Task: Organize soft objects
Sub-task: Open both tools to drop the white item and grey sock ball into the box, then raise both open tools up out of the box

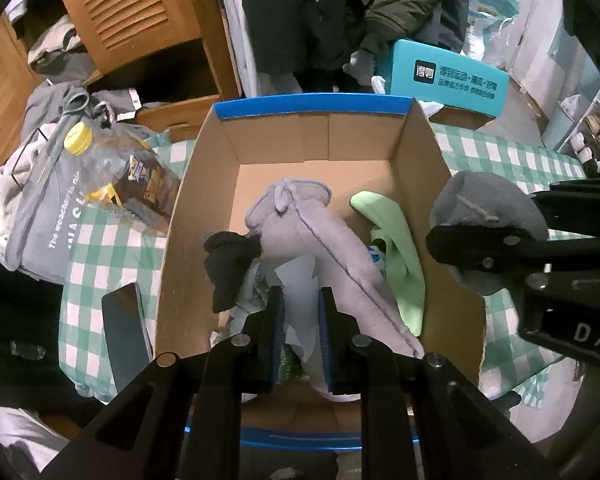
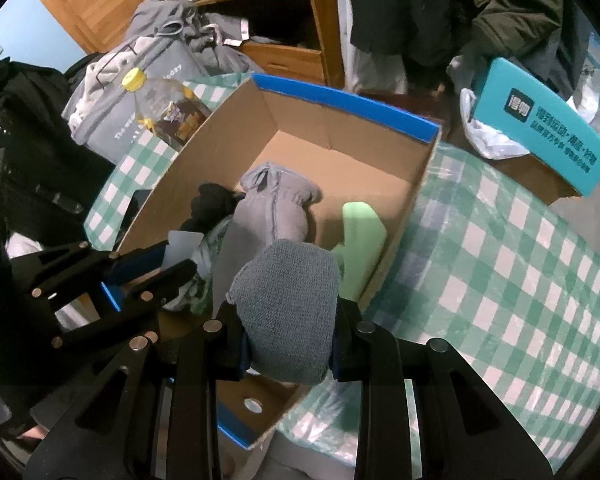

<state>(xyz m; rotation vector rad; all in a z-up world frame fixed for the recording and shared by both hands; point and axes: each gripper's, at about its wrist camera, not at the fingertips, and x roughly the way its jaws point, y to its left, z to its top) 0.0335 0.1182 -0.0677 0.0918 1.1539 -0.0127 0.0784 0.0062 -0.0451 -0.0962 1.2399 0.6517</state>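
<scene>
Cardboard box (image 1: 204, 216) with a blue-taped rim sits open directly ahead of and below both grippers, on a green-and-white checked cloth (image 2: 500, 264). Inside it, just beyond the left gripper (image 1: 302, 320), lies a long pale grey soft toy (image 1: 316, 232) with a dark stitched seam along its length; it runs from the far middle of the box floor back toward that gripper's right finger. Just right of it, against the box's right wall, lies a light green cloth (image 1: 400, 256), smooth and folded over. Left of the grey toy sits a crumpled black cloth (image 1: 228, 264).

The left gripper's jaws are clenched nearly together on a thin pale blue-white sheet (image 1: 300, 292) that stands up between the blue pads; what this sheet is cannot be told.

The right gripper (image 2: 288, 344) clasps a rolled blue-grey knitted cloth (image 2: 288, 312), a bulging bundle with a coarse weave, pressed between both pads. Seen from the right wrist, it hangs over the near edge of the box, in front of the green cloth, with the left gripper just to its left.
</scene>
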